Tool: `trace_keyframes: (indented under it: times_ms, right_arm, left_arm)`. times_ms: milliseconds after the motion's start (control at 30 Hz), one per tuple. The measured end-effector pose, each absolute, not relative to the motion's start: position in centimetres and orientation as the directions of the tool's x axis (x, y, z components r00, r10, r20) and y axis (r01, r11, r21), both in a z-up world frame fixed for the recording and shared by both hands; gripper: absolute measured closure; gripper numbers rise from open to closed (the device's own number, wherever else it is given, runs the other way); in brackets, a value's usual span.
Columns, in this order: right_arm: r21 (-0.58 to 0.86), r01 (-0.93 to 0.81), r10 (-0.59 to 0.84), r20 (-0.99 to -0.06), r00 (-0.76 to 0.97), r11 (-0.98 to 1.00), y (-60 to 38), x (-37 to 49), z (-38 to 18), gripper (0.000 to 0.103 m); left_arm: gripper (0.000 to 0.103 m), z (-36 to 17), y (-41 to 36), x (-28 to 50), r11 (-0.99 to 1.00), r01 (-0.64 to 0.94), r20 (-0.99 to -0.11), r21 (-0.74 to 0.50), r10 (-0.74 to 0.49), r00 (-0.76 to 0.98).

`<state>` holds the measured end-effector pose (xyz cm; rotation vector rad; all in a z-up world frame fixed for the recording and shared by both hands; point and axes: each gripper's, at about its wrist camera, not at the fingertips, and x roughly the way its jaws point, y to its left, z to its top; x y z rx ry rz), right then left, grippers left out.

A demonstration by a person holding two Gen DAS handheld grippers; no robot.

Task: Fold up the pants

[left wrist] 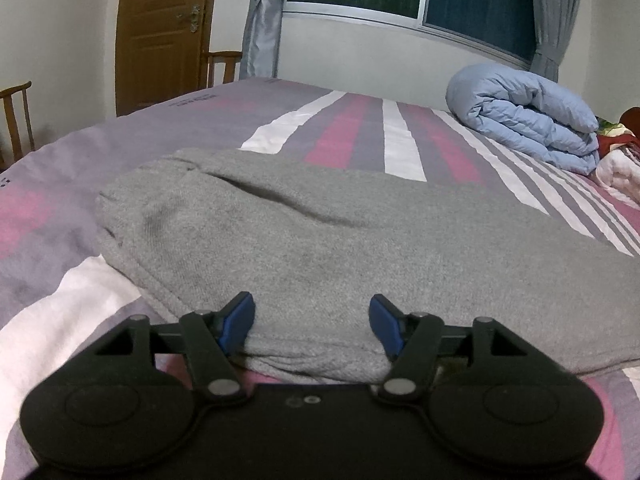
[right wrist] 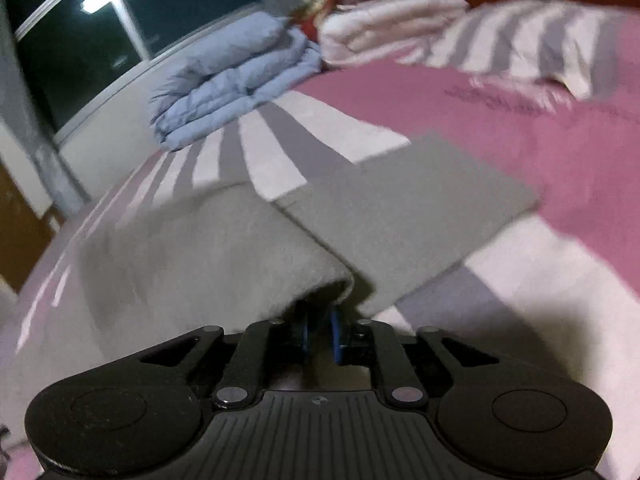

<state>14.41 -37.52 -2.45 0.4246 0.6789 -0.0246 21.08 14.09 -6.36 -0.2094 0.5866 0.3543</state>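
Grey pants (left wrist: 320, 240) lie across a striped bed (left wrist: 48, 320). In the left wrist view my left gripper (left wrist: 312, 324) is open, its blue pads on either side of the pants' near edge, which bulges between them. In the right wrist view my right gripper (right wrist: 320, 330) is shut on a lifted part of the grey pants (right wrist: 208, 256), which drapes over the fingers and hides the tips. A flat leg section (right wrist: 408, 216) lies on the bed beyond. This view is motion-blurred.
A folded blue duvet (left wrist: 528, 116) sits at the far right of the bed, with pale and red bedding (right wrist: 384, 20) beside it. A window, grey curtains, a wooden door (left wrist: 164, 32) and wooden chairs (left wrist: 16, 120) stand beyond the bed.
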Motion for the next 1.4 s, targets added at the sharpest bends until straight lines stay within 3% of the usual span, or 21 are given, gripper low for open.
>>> trace_keyframes:
  times_ms: [67, 167, 367, 633, 700, 733, 767, 833, 900, 933, 1067, 1400]
  right_arm:
    - [0.311, 0.104, 0.113, -0.605, 0.788, 0.945, -36.9, 14.4, -1.4, 0.073]
    - [0.18, 0.014, 0.096, -0.588, 0.803, 0.984, -34.9, 14.4, 0.2, 0.064]
    - [-0.116, -0.122, 0.036, -0.563, 0.826, 0.986, -31.3, 13.7, -0.2, 0.061]
    - [-0.194, -0.25, 0.118, -0.515, 0.849, 0.949, -31.0, 15.4, -1.0, 0.061]
    - [-0.133, -0.262, 0.156, -0.525, 0.836, 0.956, -31.7, 16.7, -1.0, 0.063]
    - [-0.082, -0.253, 0.174, -0.526, 0.833, 0.964, -32.2, 17.2, -0.6, 0.08]
    - [-0.002, -0.226, 0.194, -0.51, 0.838, 0.974, -33.1, 17.5, -0.3, 0.088]
    - [0.267, -0.13, 0.244, -0.455, 0.856, 0.955, -36.6, 17.5, 0.4, 0.088]
    - [0.609, 0.046, 0.275, -0.423, 0.863, 0.792, -42.1, 17.6, -1.3, 0.088]
    - [0.69, 0.151, 0.238, -0.435, 0.868, 0.708, -44.5, 17.6, -2.9, 0.088]
    - [0.723, 0.279, 0.218, -0.511, 0.831, 0.632, -49.2, 18.0, -6.6, 0.088]
    - [0.706, 0.231, 0.232, -0.495, 0.838, 0.67, -50.4, 19.6, -5.9, 0.088]
  left_arm:
    - [0.047, -6.3, 14.1, 21.2, 0.918, -0.386, -0.574, -0.09, 0.268, 0.773]
    - [0.046, -6.3, 14.0, 21.3, 0.919, -0.386, -0.575, -0.086, 0.271, 0.772]
    - [0.046, -6.3, 14.0, 21.3, 0.919, -0.383, -0.574, -0.087, 0.268, 0.773]
    - [0.045, -6.3, 14.1, 21.3, 0.921, -0.38, -0.574, -0.084, 0.268, 0.774]
    - [0.045, -6.3, 14.1, 21.2, 0.921, -0.381, -0.574, -0.084, 0.267, 0.774]
    - [0.045, -6.3, 14.1, 21.2, 0.921, -0.381, -0.574, -0.083, 0.268, 0.774]
    - [0.045, -6.3, 14.0, 21.2, 0.921, -0.381, -0.574, -0.082, 0.269, 0.773]
    - [0.044, -6.3, 14.0, 21.3, 0.921, -0.382, -0.575, -0.08, 0.27, 0.772]
    - [0.044, -6.4, 13.9, 21.4, 0.921, -0.383, -0.577, -0.074, 0.274, 0.769]
    - [0.043, -6.4, 13.8, 21.4, 0.921, -0.383, -0.578, -0.072, 0.275, 0.769]
    - [0.043, -6.3, 13.8, 21.4, 0.922, -0.381, -0.579, -0.069, 0.275, 0.768]
    - [0.043, -6.4, 13.9, 21.3, 0.923, -0.379, -0.578, -0.065, 0.275, 0.768]
